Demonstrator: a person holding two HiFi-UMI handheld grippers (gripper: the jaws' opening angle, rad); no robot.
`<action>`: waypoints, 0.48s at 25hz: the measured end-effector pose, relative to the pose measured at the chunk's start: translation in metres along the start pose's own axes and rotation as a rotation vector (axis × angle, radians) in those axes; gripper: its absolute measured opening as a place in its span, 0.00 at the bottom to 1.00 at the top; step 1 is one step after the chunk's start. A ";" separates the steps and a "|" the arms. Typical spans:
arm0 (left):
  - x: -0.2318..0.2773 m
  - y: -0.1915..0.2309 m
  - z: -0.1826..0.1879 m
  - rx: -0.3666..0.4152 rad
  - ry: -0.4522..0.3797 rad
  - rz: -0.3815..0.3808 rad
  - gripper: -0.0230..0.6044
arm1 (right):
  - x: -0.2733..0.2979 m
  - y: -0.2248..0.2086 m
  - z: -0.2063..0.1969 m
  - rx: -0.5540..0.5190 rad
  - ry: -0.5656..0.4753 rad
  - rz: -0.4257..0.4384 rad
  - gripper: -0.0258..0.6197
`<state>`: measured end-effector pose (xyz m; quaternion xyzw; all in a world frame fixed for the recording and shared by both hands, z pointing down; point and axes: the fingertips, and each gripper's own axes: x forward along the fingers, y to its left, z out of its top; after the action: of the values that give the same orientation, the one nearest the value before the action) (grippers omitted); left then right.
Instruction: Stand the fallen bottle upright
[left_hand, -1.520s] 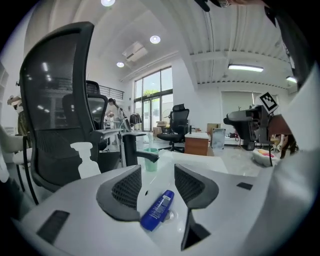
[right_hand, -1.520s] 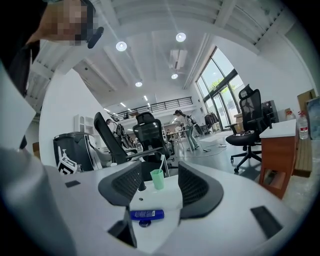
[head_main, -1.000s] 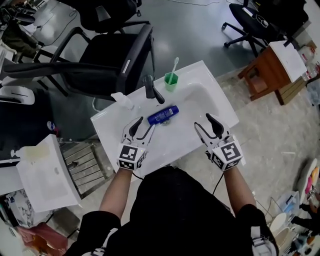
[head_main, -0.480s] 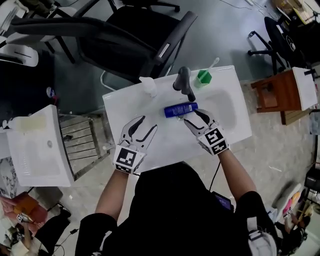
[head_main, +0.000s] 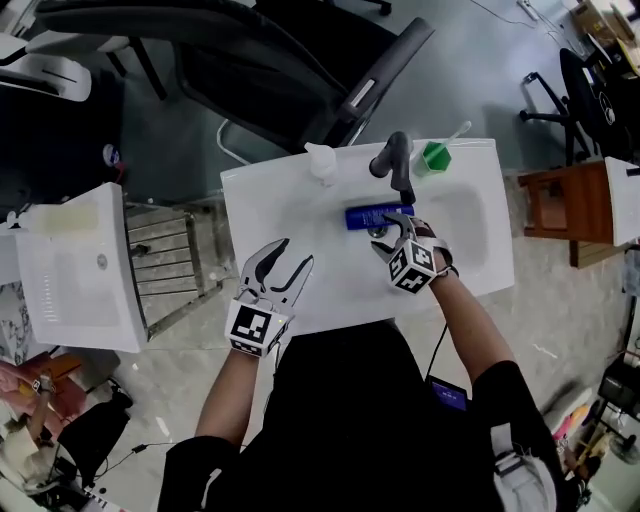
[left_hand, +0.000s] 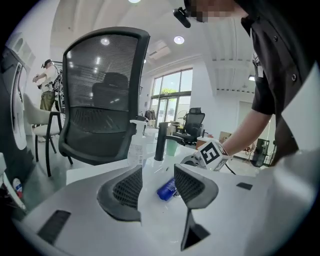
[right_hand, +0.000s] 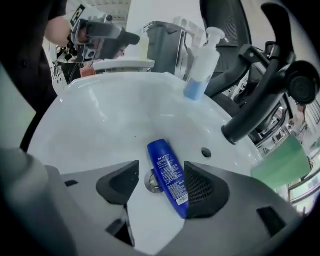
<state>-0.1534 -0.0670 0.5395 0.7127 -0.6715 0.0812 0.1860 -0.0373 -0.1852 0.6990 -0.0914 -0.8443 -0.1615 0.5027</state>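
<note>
Fallen blue bottle (right_hand: 169, 177) lying flat over the drain (right_hand: 152, 183) in the white sink (head_main: 270, 210), long axis running between the right gripper's (head_main: 386, 229) just-widened, unclamped jaws; left gripper (head_main: 293, 255) half open, empty, well apart.

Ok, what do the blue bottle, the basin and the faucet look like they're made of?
Blue bottle: probably glossy plastic, going by its soft sheen and printed label.
Basin: likely glazed ceramic, since it is smooth and white with bright reflections, though it could be resin.
Faucet: seemingly metal with a matte black finish, as it shows hardly any glare.
</note>
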 end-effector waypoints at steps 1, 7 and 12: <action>-0.003 0.000 -0.001 -0.007 0.002 0.018 0.37 | 0.006 0.000 -0.004 -0.016 0.022 0.013 0.46; -0.015 -0.004 -0.005 -0.025 0.028 0.135 0.37 | 0.035 -0.003 -0.022 -0.196 0.141 0.088 0.48; -0.036 -0.003 -0.007 -0.075 0.034 0.252 0.37 | 0.051 0.000 -0.023 -0.293 0.154 0.143 0.49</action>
<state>-0.1523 -0.0315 0.5320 0.6136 -0.7551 0.0905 0.2122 -0.0426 -0.1940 0.7540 -0.2109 -0.7621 -0.2531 0.5574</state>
